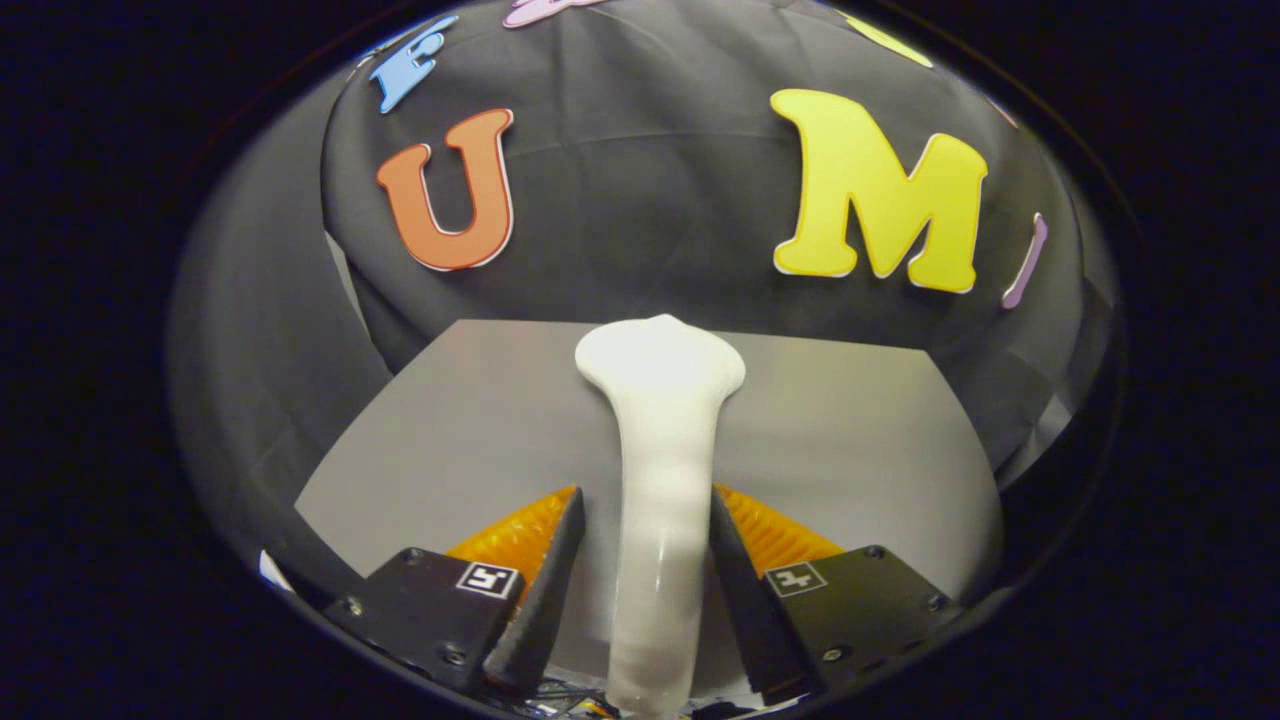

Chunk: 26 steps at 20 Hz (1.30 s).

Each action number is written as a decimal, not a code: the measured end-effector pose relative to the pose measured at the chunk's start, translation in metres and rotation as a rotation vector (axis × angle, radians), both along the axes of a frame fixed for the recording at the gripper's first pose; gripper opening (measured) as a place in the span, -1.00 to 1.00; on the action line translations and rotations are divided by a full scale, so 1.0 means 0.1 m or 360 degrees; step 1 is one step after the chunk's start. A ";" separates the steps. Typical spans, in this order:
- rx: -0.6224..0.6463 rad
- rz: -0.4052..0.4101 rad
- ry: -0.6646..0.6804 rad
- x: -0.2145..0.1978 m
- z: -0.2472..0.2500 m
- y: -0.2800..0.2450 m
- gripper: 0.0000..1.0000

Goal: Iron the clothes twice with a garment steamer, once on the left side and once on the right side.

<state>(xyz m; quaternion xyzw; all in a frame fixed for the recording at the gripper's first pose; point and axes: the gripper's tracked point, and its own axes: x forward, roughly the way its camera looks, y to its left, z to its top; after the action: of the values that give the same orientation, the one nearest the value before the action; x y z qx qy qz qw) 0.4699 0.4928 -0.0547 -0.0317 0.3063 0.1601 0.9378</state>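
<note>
The gripper (pixel 648 510) has its two fingers closed in on the white garment steamer (pixel 660 440), one pad pressing each side of the slim handle, so the grip looks firm. The steamer's handle runs up between the fingers and flares into a broad head just beyond the tips, pointing away over a plain grey table (pixel 850 440). Past the table's far edge hangs the black cloth wall (pixel 640 200), draped and creased. Nothing lies between steamer head and wall.
</note>
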 end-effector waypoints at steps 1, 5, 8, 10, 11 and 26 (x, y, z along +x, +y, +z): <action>-0.0016 -0.0016 0.0022 0.01 -0.02 -0.02 0.45; -0.0014 -0.0089 0.0108 0.06 -0.01 -0.09 0.11; 0.0045 -0.0098 0.0195 0.06 0.02 -0.09 -0.08; 0.0081 -0.0063 0.0188 0.07 0.04 -0.09 -0.17; 0.0093 -0.0034 0.0178 0.06 0.05 -0.10 -0.19; 0.0399 0.0081 -0.0147 -0.76 0.76 -0.66 -0.29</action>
<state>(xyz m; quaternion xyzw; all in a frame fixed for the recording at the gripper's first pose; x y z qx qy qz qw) 0.3940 0.4273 0.0212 0.0707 0.2394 0.2193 0.9432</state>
